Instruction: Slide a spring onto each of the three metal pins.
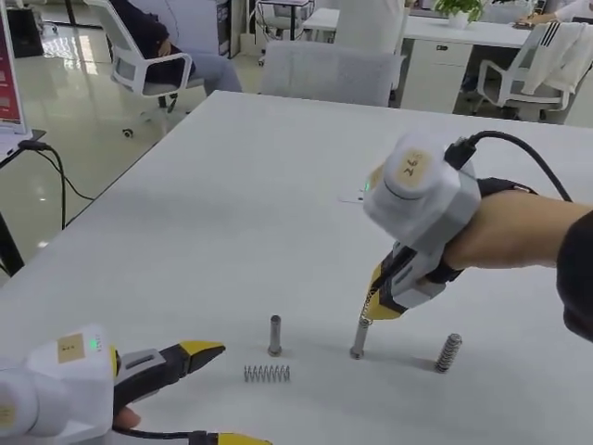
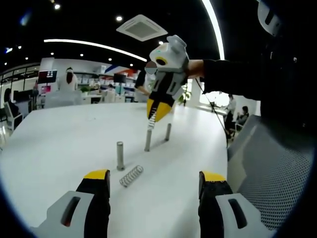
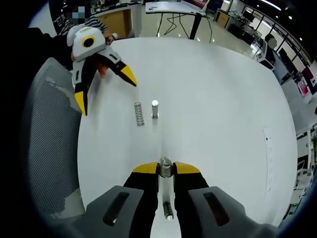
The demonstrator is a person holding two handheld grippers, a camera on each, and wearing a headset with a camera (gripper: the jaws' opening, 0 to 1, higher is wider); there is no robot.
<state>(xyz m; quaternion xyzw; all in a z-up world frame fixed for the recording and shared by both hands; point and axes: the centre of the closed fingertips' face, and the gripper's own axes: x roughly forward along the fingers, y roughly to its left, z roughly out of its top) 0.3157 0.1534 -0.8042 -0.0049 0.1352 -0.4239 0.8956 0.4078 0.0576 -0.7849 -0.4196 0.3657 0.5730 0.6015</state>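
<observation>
While our right claw [image 1: 380, 304] pinches a small coil spring [image 3: 166, 169] across its upper turns, the open lower end hangs just above the tip of the middle pin [image 1: 358, 339]. In the right gripper view, coil and pin line up closely. Our left claw [image 1: 233, 397] sits at the near left of the white table [image 1: 232, 204], jaws spread wide and holding nothing. Just beyond it, a loose spring [image 1: 267, 373] lies flat on the table, on the near side of the bare left pin [image 1: 275, 335], which stands upright. To the right, a third spring [image 1: 449, 352] stands slightly tilted. It is apparently sleeved over the last pin, which is hidden under its coils.

We judge these springs to be very light, smooth steel that is stiff along the wire but easily squashed across the coils. A hard pinch could bend one or shoot it out sideways, so we want gentle pressure near one end, leaving the other end free to swallow the pin. The loose spring will likely roll if nudged, so we would take it across its width near the left end. The pins look rigid but slim, and a sideways knock might topple them.
</observation>
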